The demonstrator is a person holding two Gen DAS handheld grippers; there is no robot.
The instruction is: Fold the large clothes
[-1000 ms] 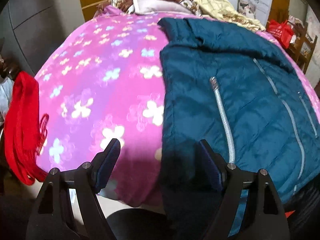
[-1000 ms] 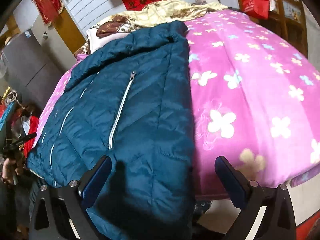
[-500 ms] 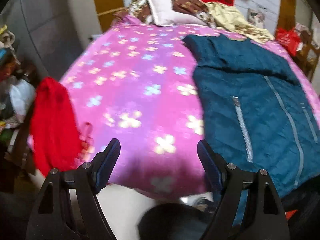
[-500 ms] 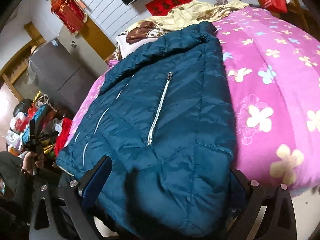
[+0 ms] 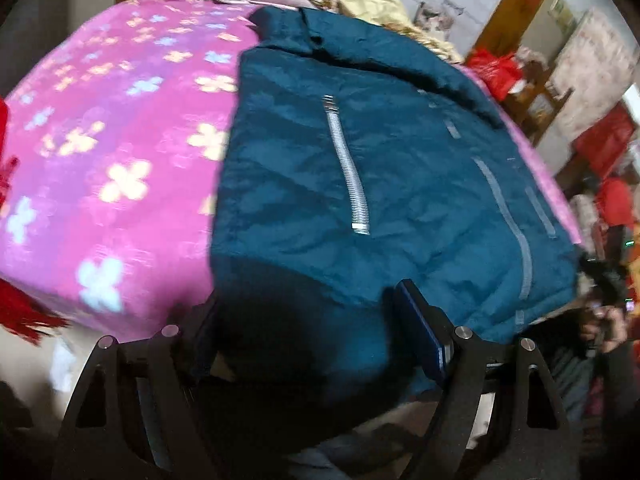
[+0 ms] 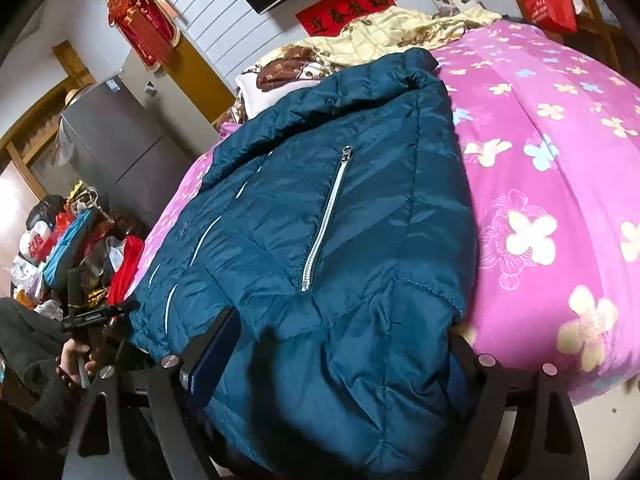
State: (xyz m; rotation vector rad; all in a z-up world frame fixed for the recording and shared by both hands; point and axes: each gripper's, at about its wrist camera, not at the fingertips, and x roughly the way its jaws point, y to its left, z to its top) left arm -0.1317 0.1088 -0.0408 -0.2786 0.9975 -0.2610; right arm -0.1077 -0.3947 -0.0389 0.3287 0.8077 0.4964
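Observation:
A dark teal padded jacket (image 5: 400,184) lies flat on a pink flowered bedspread (image 5: 112,152), with a silver pocket zip (image 5: 348,168) facing up. In the left wrist view my left gripper (image 5: 312,340) is open at the jacket's near hem, the fabric lying between its fingers (image 5: 420,332). In the right wrist view the same jacket (image 6: 320,220) fills the middle. My right gripper (image 6: 340,356) is open and straddles the other hem corner, its left finger (image 6: 212,356) beside the cloth and its right finger mostly hidden behind the jacket.
Pillows and a yellow quilt (image 6: 384,36) lie at the head of the bed. A red cloth (image 5: 20,312) hangs off the bed's left side. Clutter and a grey cabinet (image 6: 116,136) stand at the left. The person's hand with the other gripper (image 6: 80,340) shows low left.
My left gripper has swung back to the right, onto the jacket's hem. My right gripper has closed in on the other hem corner, so the jacket now fills the gap between its fingers.

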